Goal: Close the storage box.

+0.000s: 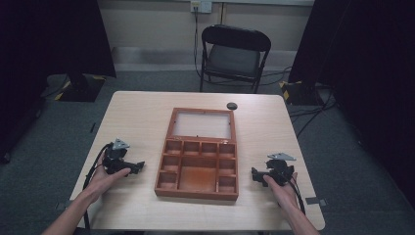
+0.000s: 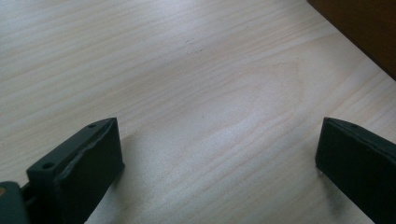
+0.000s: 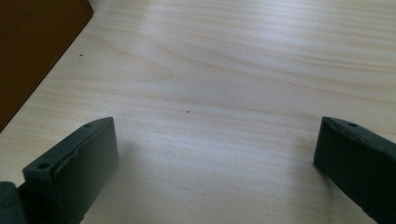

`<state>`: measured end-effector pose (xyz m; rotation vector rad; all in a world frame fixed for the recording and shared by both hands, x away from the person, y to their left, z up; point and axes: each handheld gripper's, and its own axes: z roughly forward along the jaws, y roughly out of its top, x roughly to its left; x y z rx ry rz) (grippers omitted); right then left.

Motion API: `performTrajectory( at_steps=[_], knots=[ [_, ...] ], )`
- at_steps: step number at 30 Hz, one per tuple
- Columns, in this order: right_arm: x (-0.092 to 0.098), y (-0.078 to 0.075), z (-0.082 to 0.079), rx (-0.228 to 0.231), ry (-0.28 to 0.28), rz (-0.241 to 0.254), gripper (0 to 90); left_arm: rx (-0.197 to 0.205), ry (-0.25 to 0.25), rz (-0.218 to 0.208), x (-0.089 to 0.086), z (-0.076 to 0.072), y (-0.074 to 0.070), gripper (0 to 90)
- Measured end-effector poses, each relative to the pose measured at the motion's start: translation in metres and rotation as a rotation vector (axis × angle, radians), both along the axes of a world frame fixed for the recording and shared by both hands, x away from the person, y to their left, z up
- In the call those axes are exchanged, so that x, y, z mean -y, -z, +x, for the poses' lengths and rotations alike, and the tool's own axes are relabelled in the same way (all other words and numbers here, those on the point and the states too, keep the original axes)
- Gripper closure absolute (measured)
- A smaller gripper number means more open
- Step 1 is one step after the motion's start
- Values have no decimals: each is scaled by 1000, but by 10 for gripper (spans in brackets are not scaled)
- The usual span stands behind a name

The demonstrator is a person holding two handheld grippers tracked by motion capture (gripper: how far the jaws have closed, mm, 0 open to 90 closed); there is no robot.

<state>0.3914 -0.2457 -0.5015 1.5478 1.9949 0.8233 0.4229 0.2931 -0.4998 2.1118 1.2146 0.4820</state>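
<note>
Right at the middle of the desk, a bit toward the near edge, the wooden compartment box is sitting with its glass lid lying flat open toward the far edge. All the little compartments are looking empty from the high view. Near the far edge, just past the lid's right corner, a small dark round thing is lying; can't tell what it is.

Either side of the box, the left tool and the right tool are resting low over the desk, both spread wide and pinching nothing, each pointing inward at the box. My guess is nothing's really underway yet, just a starting pose. Next move is probably calling for one tool reaching the lid's far rim to swing it shut, maybe with the other steadying the box.
</note>
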Motion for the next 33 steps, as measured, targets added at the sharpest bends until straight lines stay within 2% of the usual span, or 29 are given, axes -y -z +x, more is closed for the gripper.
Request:
performTrajectory(
  at_steps=[3, 5, 7, 9, 11, 13, 15, 16, 17, 20, 22, 25, 27, 29, 30, 32, 33],
  knots=[
    [-1, 0, -2, 0, 15, -1, 0, -3, 6, 10, 0, 0, -2, 46],
    [0, -2, -2, -11, 19, 9, 10, 0, 8, 1, 0, -1, -4, 103],
    [1, -3, -2, -6, 32, 14, 82, 8, 3, -6, 0, -1, -4, 178],
    [3, -5, -2, 6, 47, 25, 162, -6, -2, -16, 0, 0, -5, 159],
    [3, -7, -1, -6, 45, 42, 144, -19, -5, -41, -1, 0, -7, 161],
    [2, -9, -2, 6, 35, 41, 137, -14, -7, -53, 0, 0, -9, 164],
    [1, -12, -3, 21, 24, 60, 143, 5, -5, -69, 1, -2, -15, 178],
    [1, -14, -3, 33, 17, 63, 148, 12, 0, -93, 3, -3, -18, 190],
    [1, -14, -3, 33, 17, 63, 148, 12, 0, -93, 3, -3, -18, 196],
    [2, -27, -4, 106, 15, 99, 148, 25, 11, -106, 7, -4, -22, 199],
    [3, -30, -3, 115, 0, 121, 149, 36, 0, -131, 9, -5, -25, 209],
    [1, -29, 1, 90, -27, 105, 149, 54, 6, -146, 14, -4, -33, 212],
    [-2, -30, 2, 95, -44, 99, 149, 54, 19, -140, 17, -1, -39, 207],
    [-5, -33, 5, 104, -69, 94, 149, 78, 1, -151, 19, 1, -41, 207],
    [-7, -34, 6, 109, -77, 84, 149, 72, -2, -157, 21, 3, -42, 209],
    [-12, -37, 9, 117, -101, 86, 150, 32, 33, -141, 23, 9, -46, 197],
    [-15, -38, 12, 117, -109, 78, 149, 41, 28, -149, 25, 11, -47, 186]
  ],
)
